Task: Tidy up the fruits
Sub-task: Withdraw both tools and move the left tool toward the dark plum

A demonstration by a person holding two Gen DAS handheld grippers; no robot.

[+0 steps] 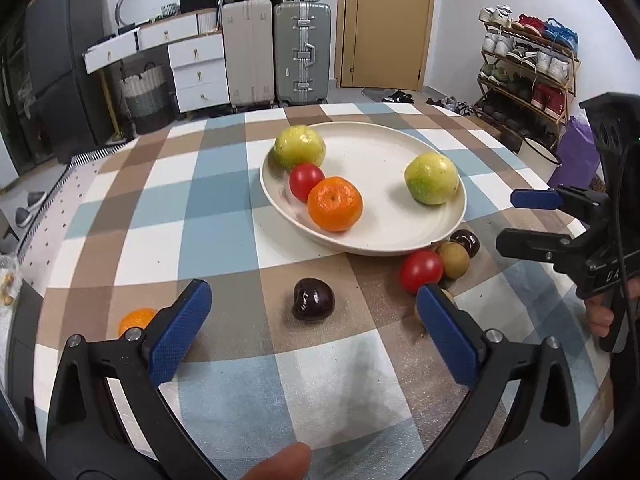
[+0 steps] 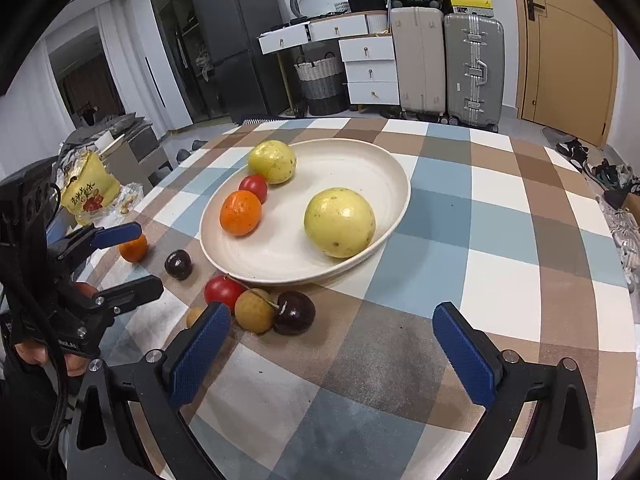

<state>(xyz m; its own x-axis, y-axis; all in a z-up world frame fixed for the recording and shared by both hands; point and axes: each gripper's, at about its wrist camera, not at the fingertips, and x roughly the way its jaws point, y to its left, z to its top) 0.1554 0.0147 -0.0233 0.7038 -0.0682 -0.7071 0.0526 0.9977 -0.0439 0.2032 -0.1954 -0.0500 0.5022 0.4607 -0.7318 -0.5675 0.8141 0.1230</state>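
A white plate (image 1: pixel 400 240) (image 2: pixel 384 168) holds two yellow-green fruits (image 1: pixel 431 178) (image 1: pixel 299 147), a red tomato (image 1: pixel 306 181) and an orange (image 1: pixel 335 204). On the cloth in front lie a dark cherry (image 1: pixel 313 300) (image 2: pixel 178 264), a red tomato (image 1: pixel 421 271) (image 2: pixel 222 290), a brown longan (image 1: pixel 454 259) (image 2: pixel 254 310), a second dark cherry (image 1: pixel 466 242) (image 2: pixel 294 312) and a small orange (image 1: pixel 135 320) (image 2: pixel 134 249). My left gripper (image 1: pixel 314 322) is open and empty, with the near cherry between its fingers. My right gripper (image 2: pixel 332 338) is open and empty, right of the longan cluster.
A checked cloth covers the table (image 1: pixel 224 208) (image 2: pixel 500 216). A yellow snack bag (image 2: pixel 88 194) lies at the table's left edge. Suitcases (image 1: pixel 302 52), drawers (image 1: pixel 198 74) and a shoe rack (image 1: pixel 528 68) stand beyond the table. Another small longan (image 2: pixel 195 315) sits by my right gripper's left finger.
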